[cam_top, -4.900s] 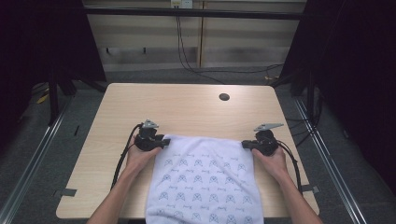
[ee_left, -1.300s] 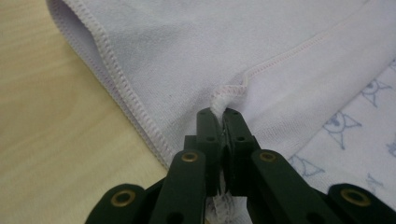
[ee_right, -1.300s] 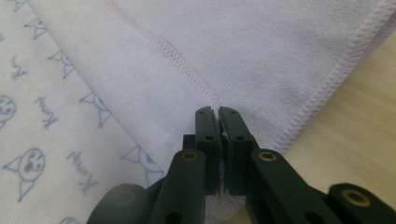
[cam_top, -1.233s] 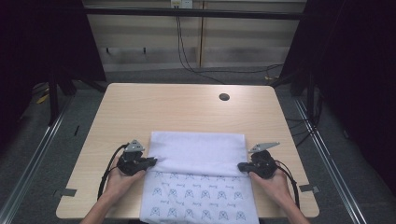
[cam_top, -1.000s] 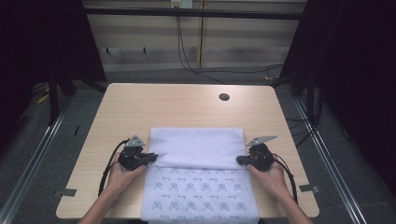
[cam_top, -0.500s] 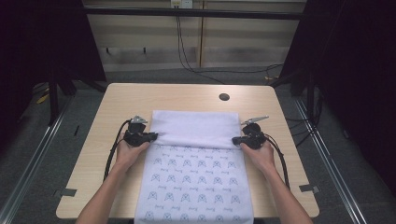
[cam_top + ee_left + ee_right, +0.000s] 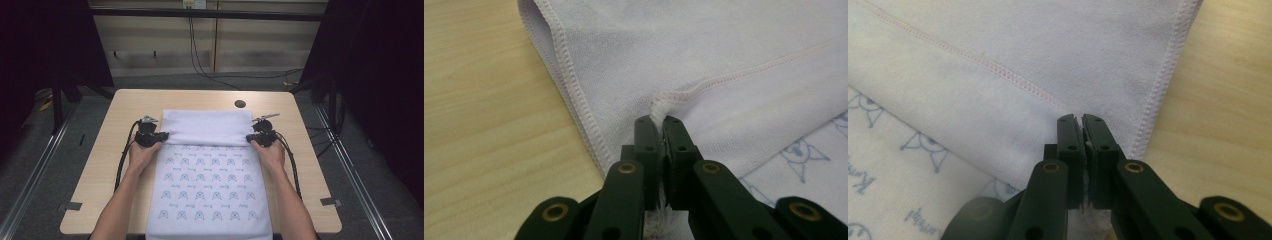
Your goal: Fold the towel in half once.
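Surface: pale wooden table (image 7: 125,150), dark curtains around.
Cloth: white rectangular towel with blue printed motifs (image 7: 207,190), from the near edge to mid-table; far end folded back, plain side up.
Left gripper (image 7: 159,136): at 9 o'clock of the fold, jaws clamped on the hem.
Right gripper (image 7: 253,139): at 3 o'clock, clamped likewise.
Far: small dark round hole (image 7: 240,104), 12 o'clock.

Bright tabletop, dark surroundings, perhaps soft.
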Demonstrator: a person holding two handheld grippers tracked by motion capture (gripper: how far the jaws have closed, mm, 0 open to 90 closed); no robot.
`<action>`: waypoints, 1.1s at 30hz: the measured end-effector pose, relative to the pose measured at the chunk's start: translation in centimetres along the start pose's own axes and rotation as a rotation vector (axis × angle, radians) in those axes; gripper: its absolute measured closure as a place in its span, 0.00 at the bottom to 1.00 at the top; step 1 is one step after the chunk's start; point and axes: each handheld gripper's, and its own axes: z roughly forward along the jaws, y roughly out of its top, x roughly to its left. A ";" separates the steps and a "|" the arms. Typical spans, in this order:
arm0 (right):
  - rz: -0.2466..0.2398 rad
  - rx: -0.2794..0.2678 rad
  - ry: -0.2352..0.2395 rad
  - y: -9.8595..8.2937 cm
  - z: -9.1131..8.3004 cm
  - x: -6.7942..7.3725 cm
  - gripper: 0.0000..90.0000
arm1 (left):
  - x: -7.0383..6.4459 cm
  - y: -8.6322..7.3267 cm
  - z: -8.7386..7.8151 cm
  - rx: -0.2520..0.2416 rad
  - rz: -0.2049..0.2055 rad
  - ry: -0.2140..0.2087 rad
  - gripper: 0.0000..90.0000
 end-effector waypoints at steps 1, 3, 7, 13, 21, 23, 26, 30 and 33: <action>0.007 0.005 -0.009 0.2 0.1 0.0 0.97 | 0.3 0.2 0.0 0.013 -0.003 -0.009 0.96; 0.009 0.008 -0.021 0.6 0.4 -0.2 0.97 | 0.8 0.6 0.1 0.032 -0.046 -0.017 0.96; 0.023 0.000 -0.046 1.0 0.8 -0.3 0.97 | 0.3 1.0 0.8 0.012 -0.026 0.042 0.97; 0.011 0.021 -0.066 1.0 0.4 -0.5 0.97 | 0.4 1.2 1.2 -0.004 -0.055 0.015 0.97; 0.069 -0.148 0.173 0.4 -1.3 -2.3 0.97 | 0.8 1.8 -2.3 -0.054 -0.064 -0.047 0.97; 0.058 -0.177 0.180 0.6 -2.3 -2.5 0.97 | 0.7 2.1 -3.1 -0.077 -0.059 -0.062 0.97; 0.009 -0.248 0.194 2.0 -5.6 -2.4 0.97 | -0.5 3.3 -6.2 -0.134 0.012 -0.067 0.97; -0.021 -0.331 0.227 3.3 -8.7 -2.1 0.97 | -1.1 4.9 -9.6 -0.223 0.000 -0.096 0.97; -0.046 -0.418 0.284 4.5 -13.0 -1.9 0.97 | -2.1 6.4 -12.8 -0.299 0.036 -0.129 0.97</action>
